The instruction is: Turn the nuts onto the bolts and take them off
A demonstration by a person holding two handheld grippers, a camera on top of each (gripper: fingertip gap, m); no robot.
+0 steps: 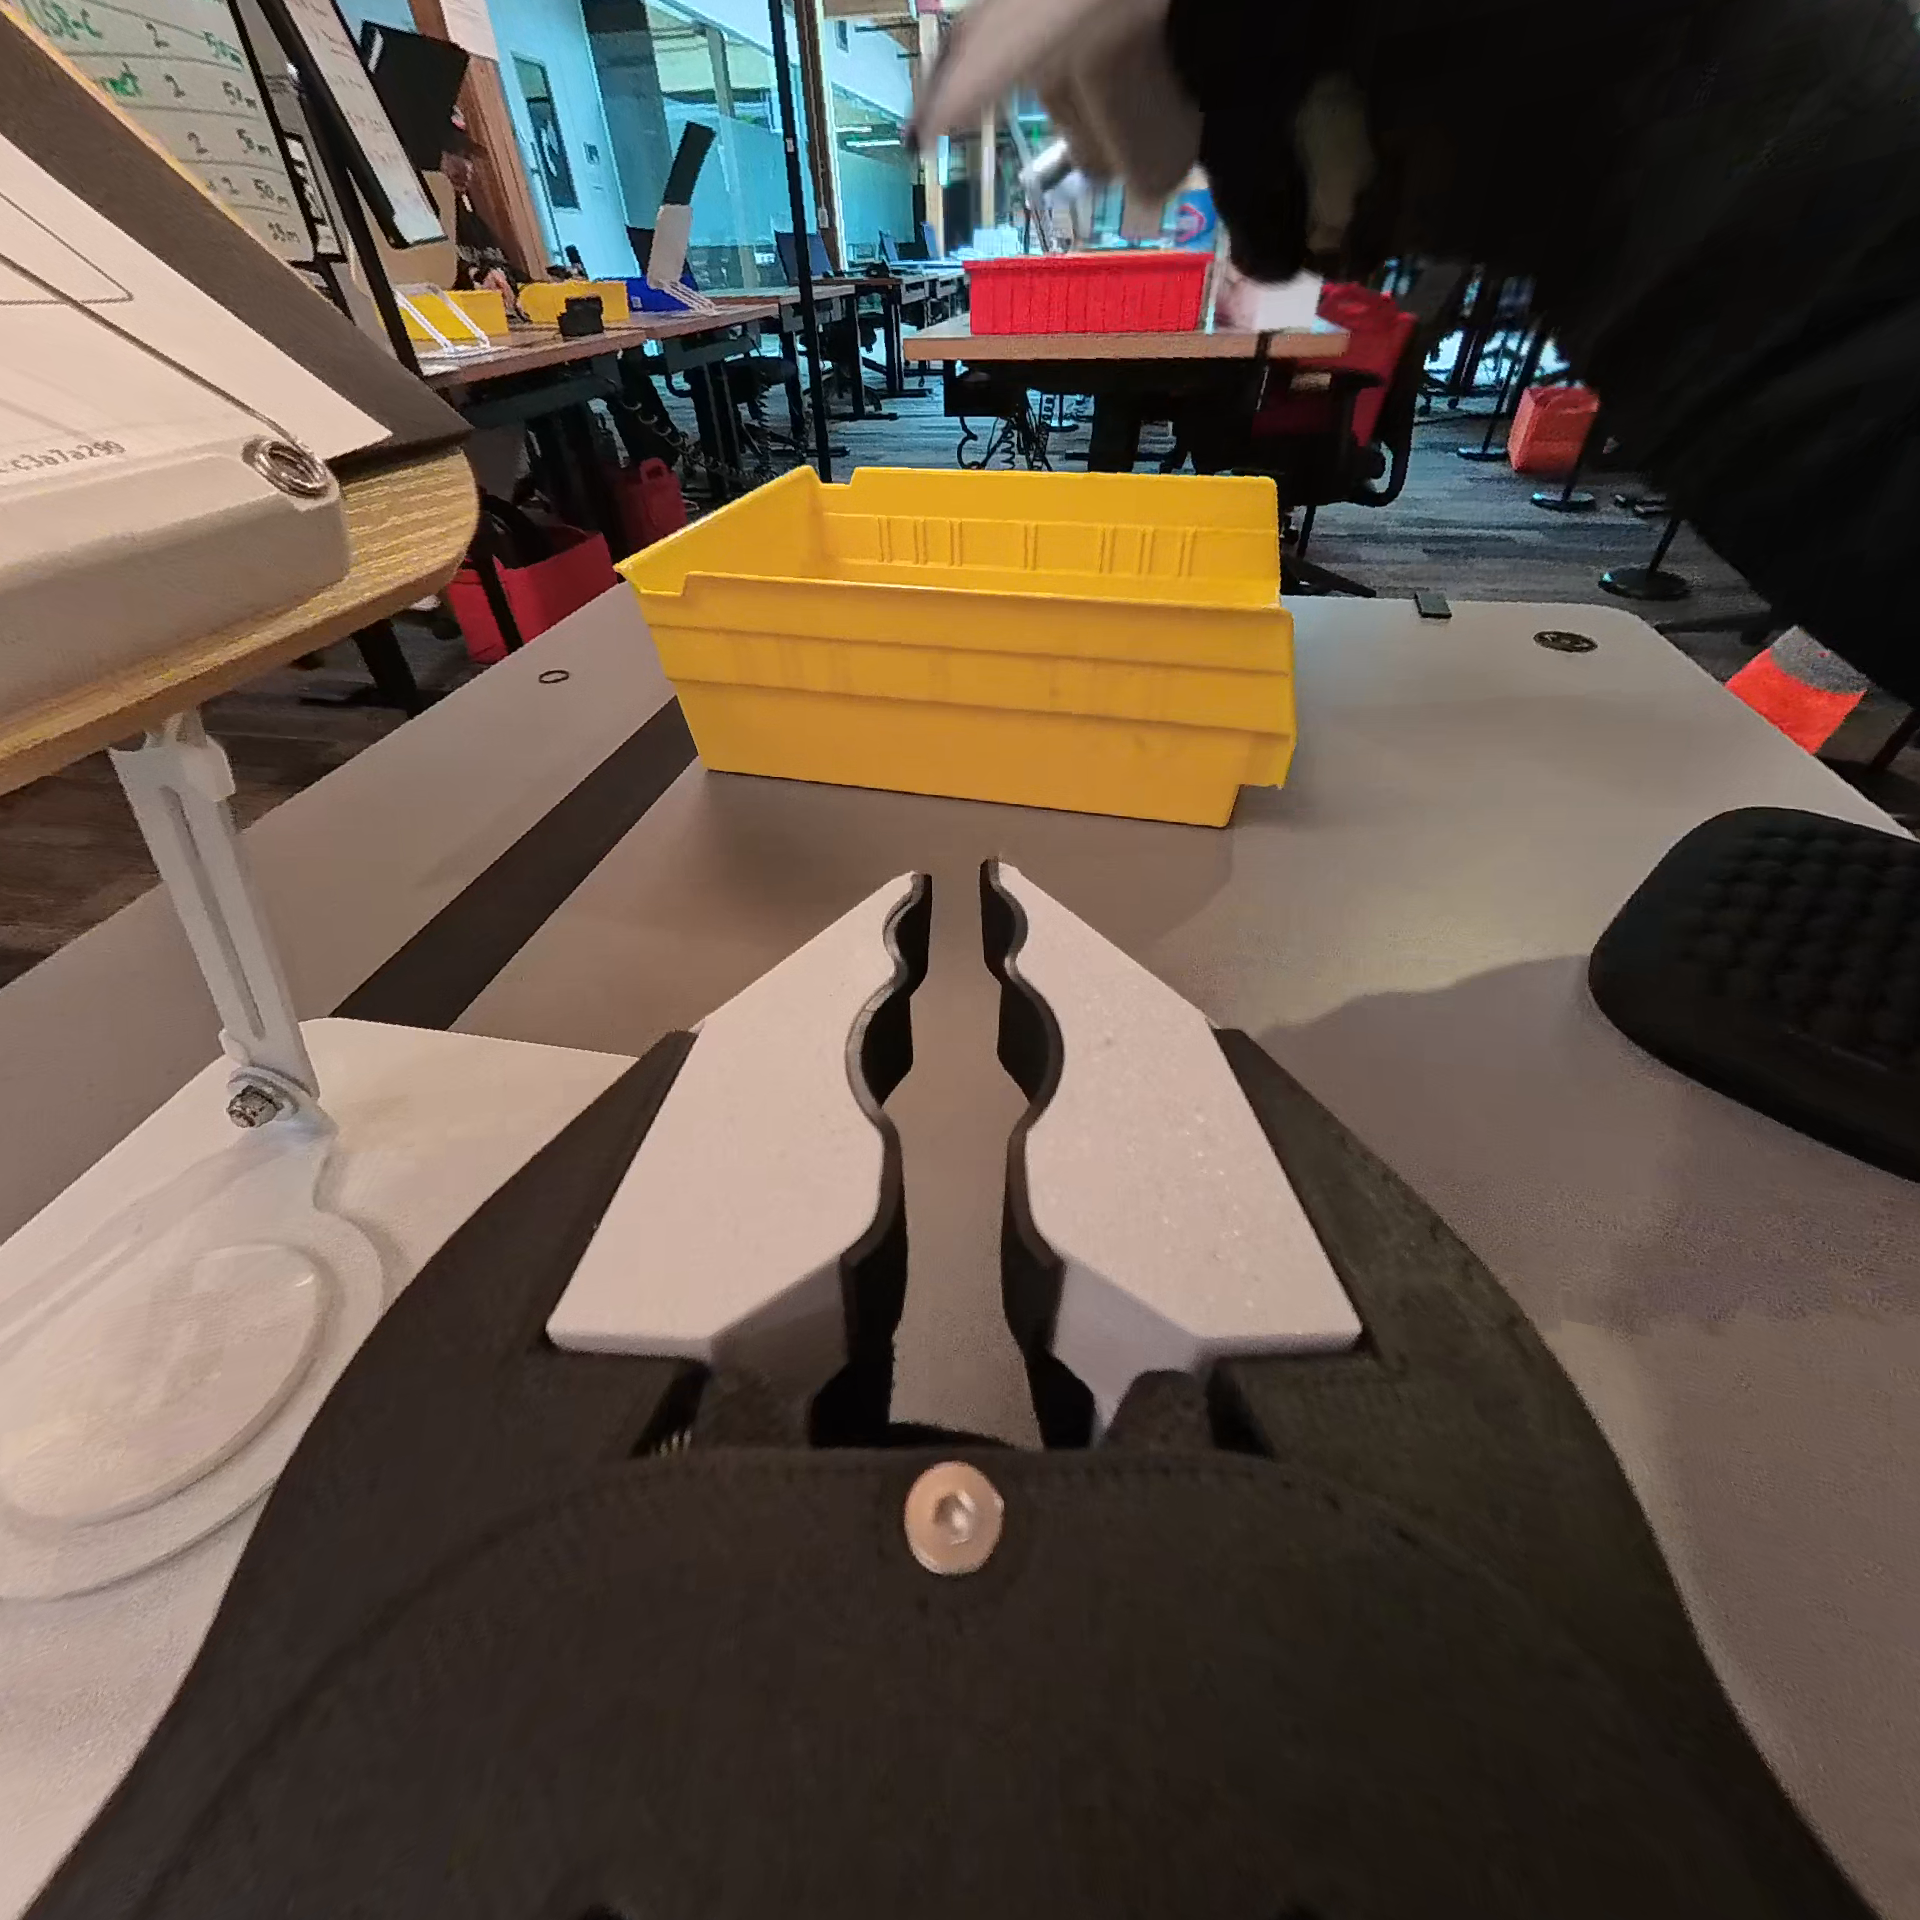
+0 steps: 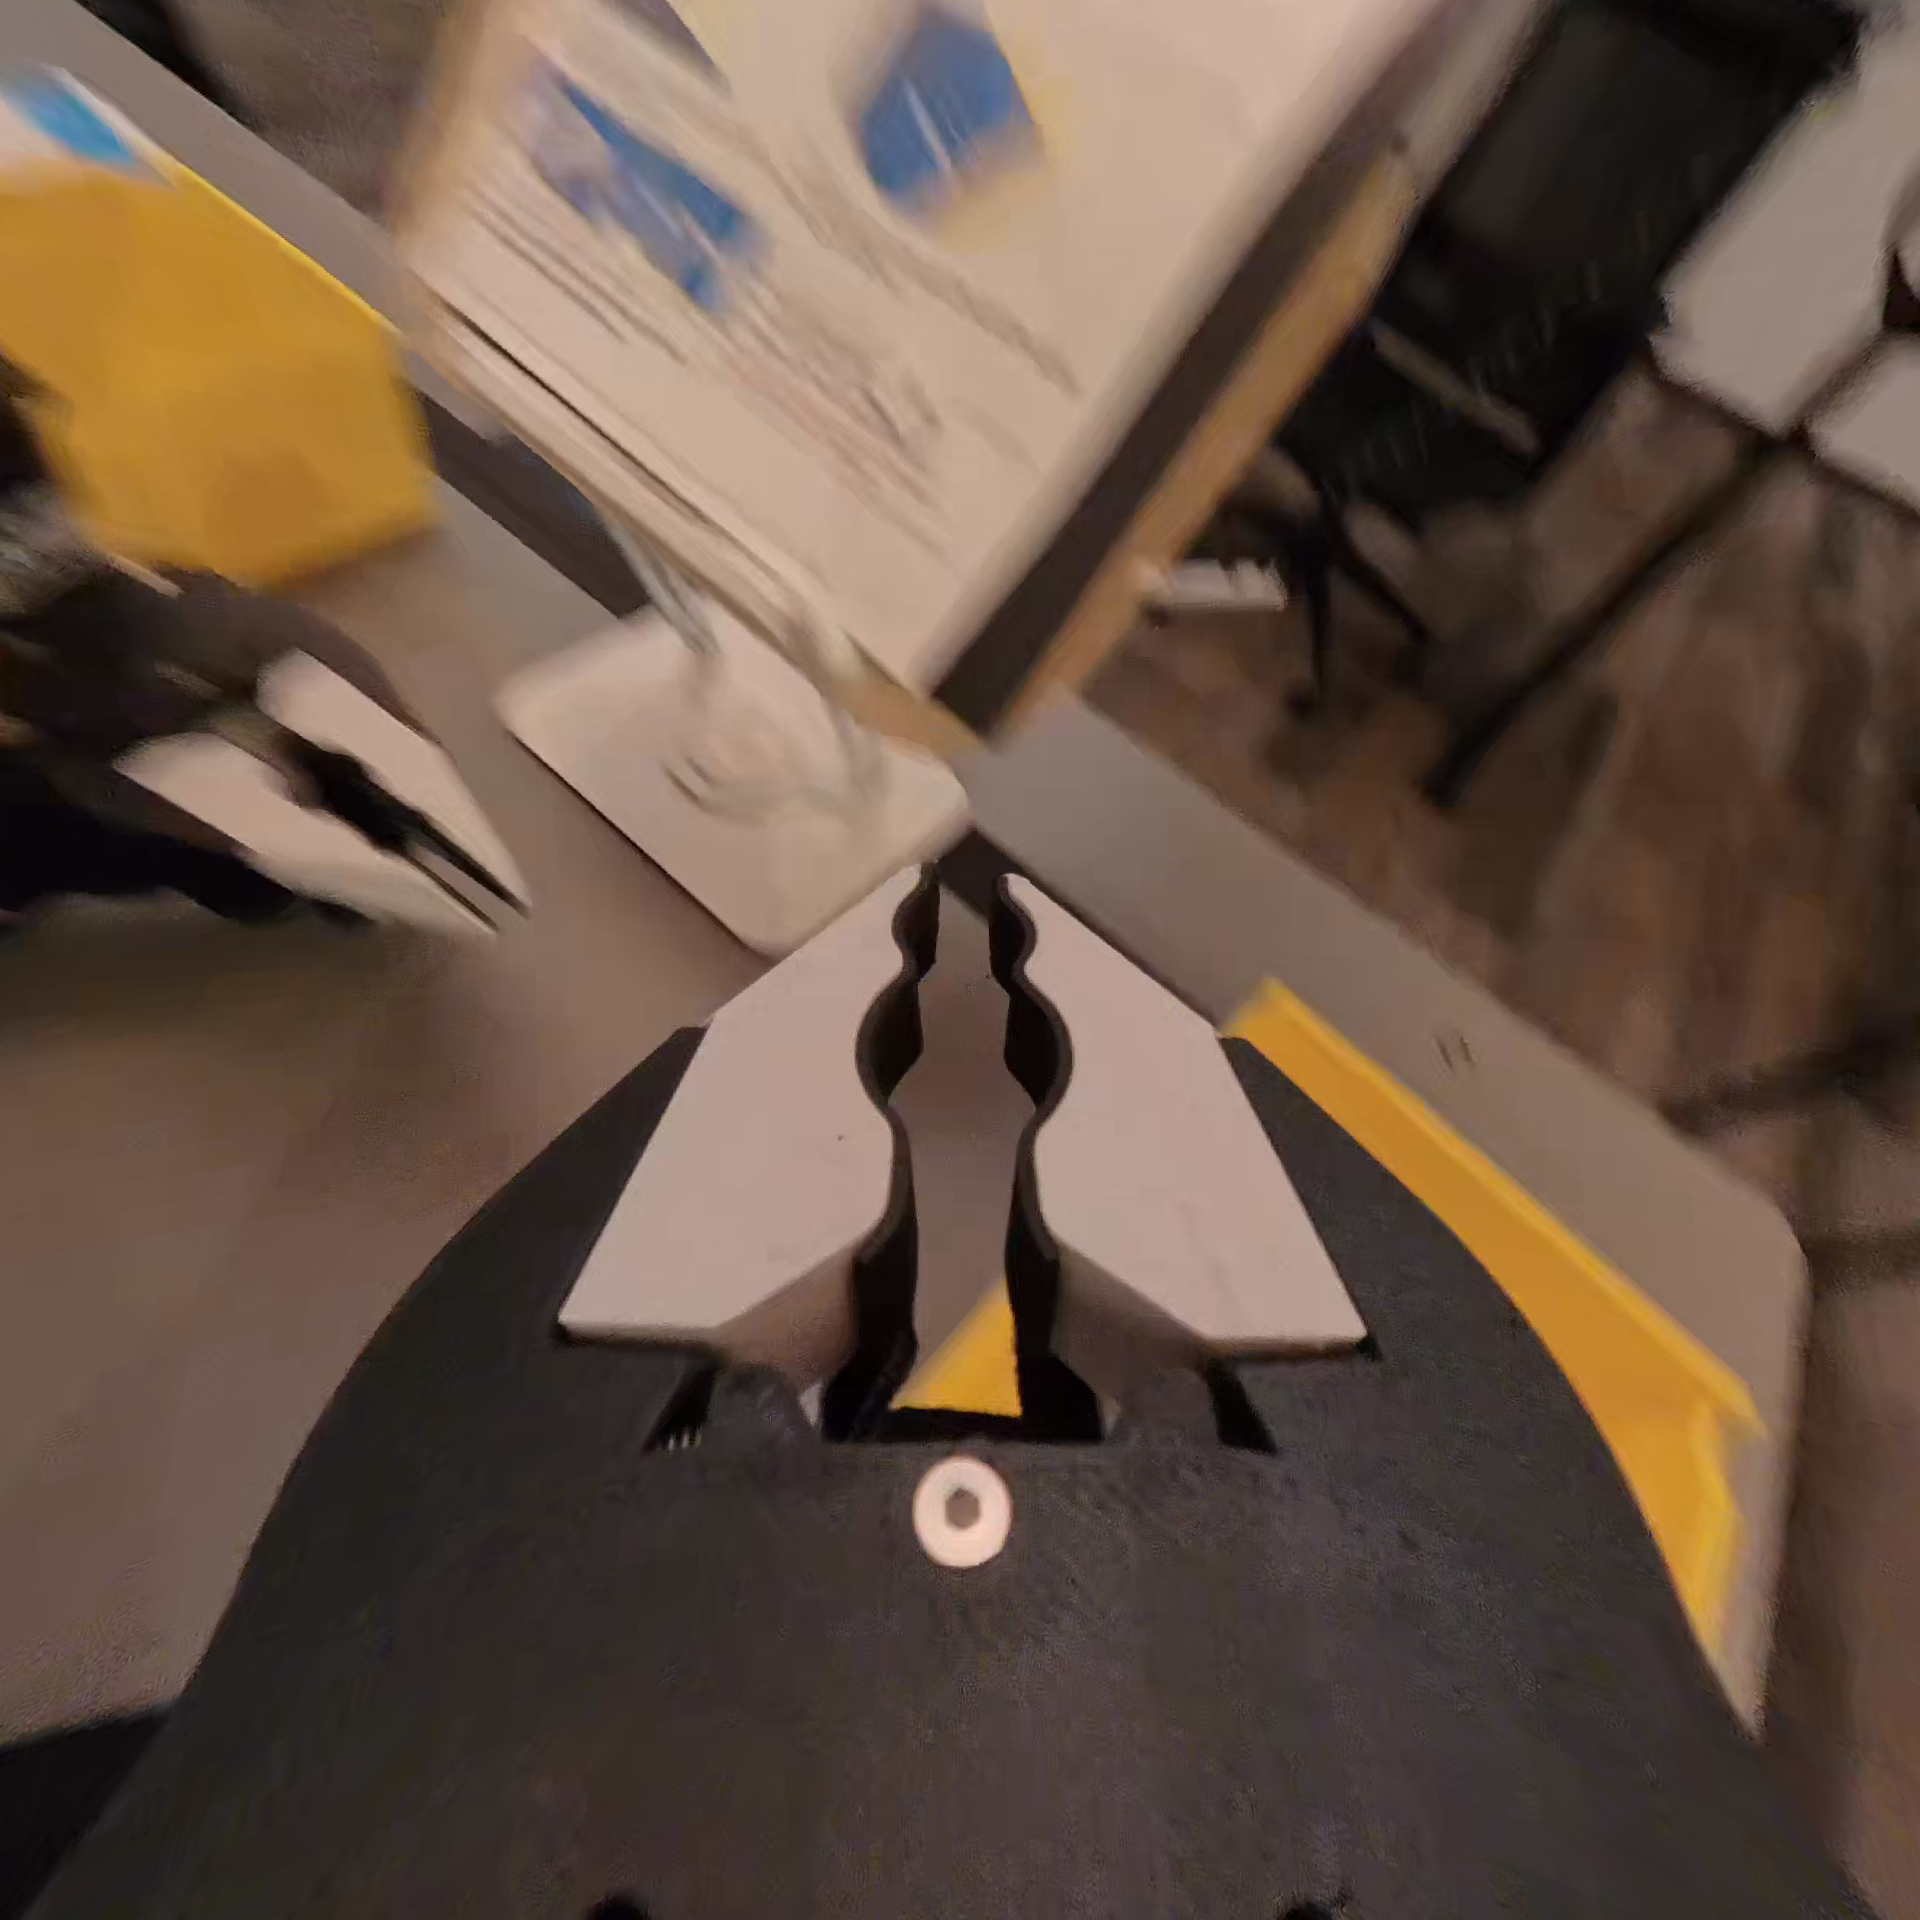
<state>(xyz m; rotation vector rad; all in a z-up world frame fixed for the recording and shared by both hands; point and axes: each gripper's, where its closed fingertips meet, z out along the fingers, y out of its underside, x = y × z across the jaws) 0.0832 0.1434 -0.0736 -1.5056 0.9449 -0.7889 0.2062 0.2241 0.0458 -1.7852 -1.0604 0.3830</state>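
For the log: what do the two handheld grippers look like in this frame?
Both match. The left gripper and right gripper have textured black bodies, a silver screw at centre, and two pale wedge fingers with wavy black inner edges. No cables or markings show.

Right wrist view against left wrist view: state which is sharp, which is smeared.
Left wrist view: sharp on the yellow bin and left gripper, wide-angle bending at the edges, only the dark shape top right blurred. Right wrist view: heavy motion smear over the paper stand; just the right gripper stays crisp.
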